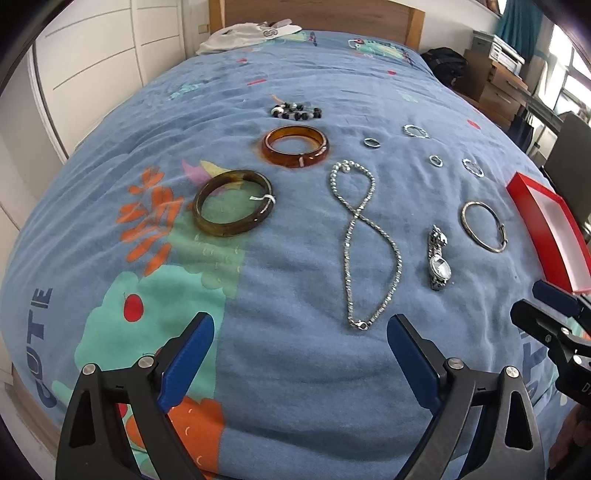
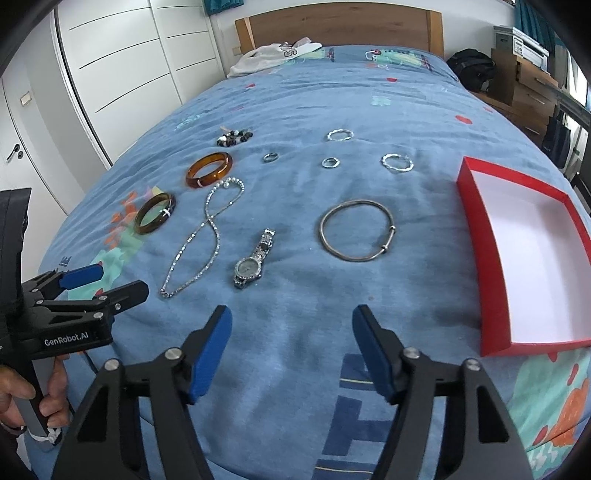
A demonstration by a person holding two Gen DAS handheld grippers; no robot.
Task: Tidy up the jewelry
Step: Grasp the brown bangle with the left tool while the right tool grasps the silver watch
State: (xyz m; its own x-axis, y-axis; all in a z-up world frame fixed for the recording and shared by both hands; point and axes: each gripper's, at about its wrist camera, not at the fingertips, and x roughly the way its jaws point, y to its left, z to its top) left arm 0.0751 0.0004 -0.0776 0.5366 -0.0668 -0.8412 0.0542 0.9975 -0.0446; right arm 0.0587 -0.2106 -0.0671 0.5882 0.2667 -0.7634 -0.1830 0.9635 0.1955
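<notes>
Jewelry lies spread on a blue bedspread (image 2: 369,110): a silver chain necklace (image 1: 364,236) (image 2: 207,232), a wristwatch (image 1: 439,258) (image 2: 255,260), a thin silver bangle (image 1: 484,226) (image 2: 356,229), an amber bangle (image 1: 294,146) (image 2: 209,169), a dark olive bangle (image 1: 233,202) (image 2: 155,212), a bead bracelet (image 1: 295,110) (image 2: 234,136) and several small silver rings (image 2: 330,162). An empty red box (image 2: 532,254) (image 1: 546,229) sits at the right. My left gripper (image 1: 301,362) (image 2: 110,280) hovers open just short of the necklace's clasp. My right gripper (image 2: 291,350) stands open, empty, below the watch and bangle.
White clothing (image 2: 273,55) lies by the wooden headboard (image 2: 340,26). White wardrobe doors (image 2: 122,66) line the left. Cardboard boxes and a dark bag (image 2: 472,70) stand to the right of the bed. A hand (image 2: 22,398) grips the left gripper's handle.
</notes>
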